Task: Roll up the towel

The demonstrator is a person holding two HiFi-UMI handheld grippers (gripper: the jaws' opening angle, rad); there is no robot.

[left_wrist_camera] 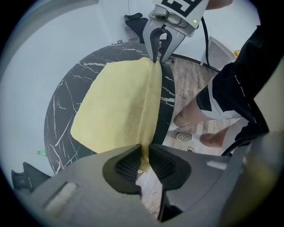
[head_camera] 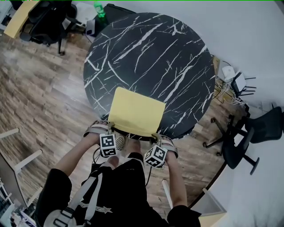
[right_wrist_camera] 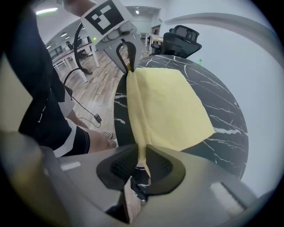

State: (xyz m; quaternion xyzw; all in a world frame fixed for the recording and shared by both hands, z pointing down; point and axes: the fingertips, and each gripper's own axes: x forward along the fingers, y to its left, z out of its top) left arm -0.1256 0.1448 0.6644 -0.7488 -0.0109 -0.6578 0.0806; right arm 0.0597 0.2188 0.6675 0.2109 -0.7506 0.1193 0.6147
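Observation:
A yellow towel (head_camera: 135, 111) lies flat on the near part of a round black marble table (head_camera: 146, 48), its near edge at the table's rim. My left gripper (head_camera: 109, 126) points down at the towel's near left corner and is shut on that edge (left_wrist_camera: 144, 159). At the near right corner, my right gripper (head_camera: 156, 135) is shut on the same edge (right_wrist_camera: 143, 164). The edge is pinched into a raised ridge between the two grippers. The left gripper view shows the towel (left_wrist_camera: 115, 106) with the right gripper (left_wrist_camera: 159, 55) at its far end. In the right gripper view, the towel (right_wrist_camera: 164, 106) runs toward the left gripper (right_wrist_camera: 126, 64).
Black office chairs stand at the top left (head_camera: 46, 20) and at the right (head_camera: 250, 137). A green bottle (head_camera: 100, 9) sits beyond the table. Cables and white boxes (head_camera: 233, 82) lie on the floor at the right. The person's legs are just below the table's near rim.

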